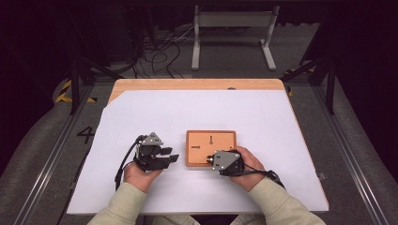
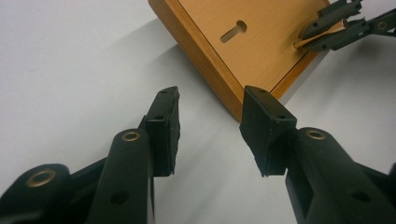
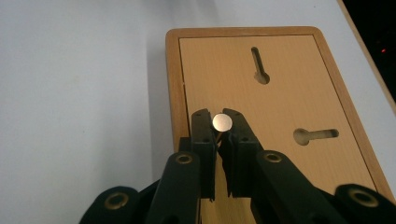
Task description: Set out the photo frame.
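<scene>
A flat wooden board [image 1: 223, 139] with a raised rim lies on the white table cover; it has two keyhole slots [image 3: 259, 65] [image 3: 315, 135]. My right gripper [image 3: 222, 123] is over the board's near part, shut on a small metal pin [image 3: 222, 122] whose round shiny head faces the camera. In the left gripper view the right gripper [image 2: 322, 32] pinches the pin [image 2: 302, 44] above the board's [image 2: 266, 23] corner. My left gripper [image 2: 210, 116] stands open just left of the board [image 1: 171, 155], low over the table, with nothing between its pads.
A white sheet [image 1: 141, 122] covers most of the wooden table [image 1: 197, 84]. Beyond the far edge are floor cables [image 1: 159, 51] and a grey metal stand [image 1: 232, 28]. The person's forearms in light sleeves [image 1: 124, 206] enter from the bottom.
</scene>
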A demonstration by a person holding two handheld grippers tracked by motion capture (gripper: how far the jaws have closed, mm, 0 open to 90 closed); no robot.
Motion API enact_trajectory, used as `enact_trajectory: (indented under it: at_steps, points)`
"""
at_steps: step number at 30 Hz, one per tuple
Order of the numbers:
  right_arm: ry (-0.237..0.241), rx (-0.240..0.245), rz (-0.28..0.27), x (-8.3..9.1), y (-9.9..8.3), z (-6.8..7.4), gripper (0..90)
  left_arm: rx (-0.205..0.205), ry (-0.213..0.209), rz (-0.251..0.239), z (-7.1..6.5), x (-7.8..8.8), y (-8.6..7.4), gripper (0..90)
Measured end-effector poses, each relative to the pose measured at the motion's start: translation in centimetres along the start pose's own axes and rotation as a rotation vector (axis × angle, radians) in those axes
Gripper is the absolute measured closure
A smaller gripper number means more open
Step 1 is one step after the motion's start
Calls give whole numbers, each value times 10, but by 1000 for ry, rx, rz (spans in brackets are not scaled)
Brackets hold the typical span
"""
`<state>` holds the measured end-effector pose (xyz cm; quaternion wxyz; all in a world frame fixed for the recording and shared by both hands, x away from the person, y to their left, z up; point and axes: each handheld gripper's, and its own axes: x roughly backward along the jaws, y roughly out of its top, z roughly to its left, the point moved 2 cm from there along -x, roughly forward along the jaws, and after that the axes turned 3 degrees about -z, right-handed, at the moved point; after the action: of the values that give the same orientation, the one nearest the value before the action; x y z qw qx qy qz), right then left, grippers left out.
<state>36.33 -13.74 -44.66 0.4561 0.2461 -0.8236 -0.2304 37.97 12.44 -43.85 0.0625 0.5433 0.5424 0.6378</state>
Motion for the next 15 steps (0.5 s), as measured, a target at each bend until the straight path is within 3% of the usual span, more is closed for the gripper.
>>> enact_trajectory:
  at_steps: [8, 11, 15]
  points:
    - [-48, 82, 9, 3, 0, 13, 846, 13, -19, -17, -4, 1, 5, 504]
    - [-73, 166, 20, 4, 1, 18, 845, 19, -31, -24, -5, 0, 7, 471]
    - [-92, 212, 31, 5, 1, 20, 845, 27, -39, -29, -7, -1, 9, 430]
